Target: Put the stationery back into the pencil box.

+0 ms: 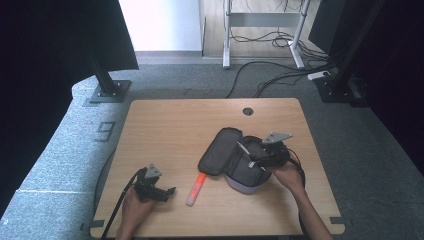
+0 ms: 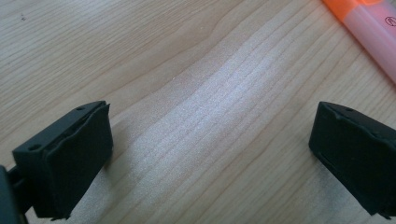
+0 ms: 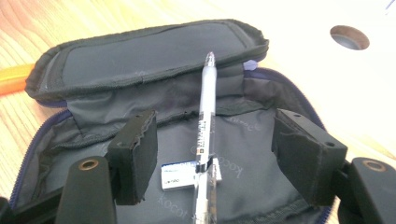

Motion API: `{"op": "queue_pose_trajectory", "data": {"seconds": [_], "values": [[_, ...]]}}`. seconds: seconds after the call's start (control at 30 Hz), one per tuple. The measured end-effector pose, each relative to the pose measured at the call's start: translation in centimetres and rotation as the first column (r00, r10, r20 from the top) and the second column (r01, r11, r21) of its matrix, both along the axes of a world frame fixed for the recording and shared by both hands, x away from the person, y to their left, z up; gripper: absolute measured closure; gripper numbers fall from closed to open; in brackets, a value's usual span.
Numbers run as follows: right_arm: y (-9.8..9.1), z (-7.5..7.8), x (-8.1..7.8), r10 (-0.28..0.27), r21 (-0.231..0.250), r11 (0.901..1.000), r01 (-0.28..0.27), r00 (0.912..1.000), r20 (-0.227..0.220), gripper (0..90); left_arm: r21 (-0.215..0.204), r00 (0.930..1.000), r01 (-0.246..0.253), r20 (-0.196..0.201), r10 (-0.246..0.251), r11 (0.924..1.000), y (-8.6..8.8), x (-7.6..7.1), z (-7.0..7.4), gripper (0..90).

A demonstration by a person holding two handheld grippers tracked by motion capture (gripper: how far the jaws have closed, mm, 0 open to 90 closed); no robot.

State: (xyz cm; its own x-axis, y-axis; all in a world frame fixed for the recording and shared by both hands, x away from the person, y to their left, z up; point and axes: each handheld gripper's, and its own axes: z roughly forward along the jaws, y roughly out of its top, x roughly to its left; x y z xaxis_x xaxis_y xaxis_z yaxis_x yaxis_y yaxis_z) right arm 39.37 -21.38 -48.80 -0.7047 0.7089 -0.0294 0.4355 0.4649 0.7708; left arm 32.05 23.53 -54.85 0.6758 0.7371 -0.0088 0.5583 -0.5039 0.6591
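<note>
Clear pen (image 3: 205, 140) inside open pencil case (image 3: 140, 60) — lid back.

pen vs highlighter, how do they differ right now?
The pen is slim and clear-grey; the highlighter is thicker and orange.

The pen sits in the open pencil case, tip leaning on its lid; the highlighter lies flat on the table beside the case.

Neither is gripped.

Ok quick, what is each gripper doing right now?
Left gripper: open, holding nothing, over bare table.
Right gripper: open over the pencil case, pen loose between its jaws.
</note>
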Motion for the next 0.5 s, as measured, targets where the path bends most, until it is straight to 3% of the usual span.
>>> {"op": "queue_pose_trajectory", "data": {"seconds": [0.3,0.5], "values": [[-1.3,1.1,-0.9,-0.022,0.008,0.9997,0.022,0.9992,0.034,26.8,0.0,1.0,0.0,0.0,0.0,1.0,0.0,0.0,0.0,0.0],[-2.0,1.7,-1.5,-0.038,0.014,0.9992,0.037,0.999,0.026,18.5,0.0,1.0,0.0,0.0,0.0,1.0,0.0,0.0,0.0,0.0]]}}
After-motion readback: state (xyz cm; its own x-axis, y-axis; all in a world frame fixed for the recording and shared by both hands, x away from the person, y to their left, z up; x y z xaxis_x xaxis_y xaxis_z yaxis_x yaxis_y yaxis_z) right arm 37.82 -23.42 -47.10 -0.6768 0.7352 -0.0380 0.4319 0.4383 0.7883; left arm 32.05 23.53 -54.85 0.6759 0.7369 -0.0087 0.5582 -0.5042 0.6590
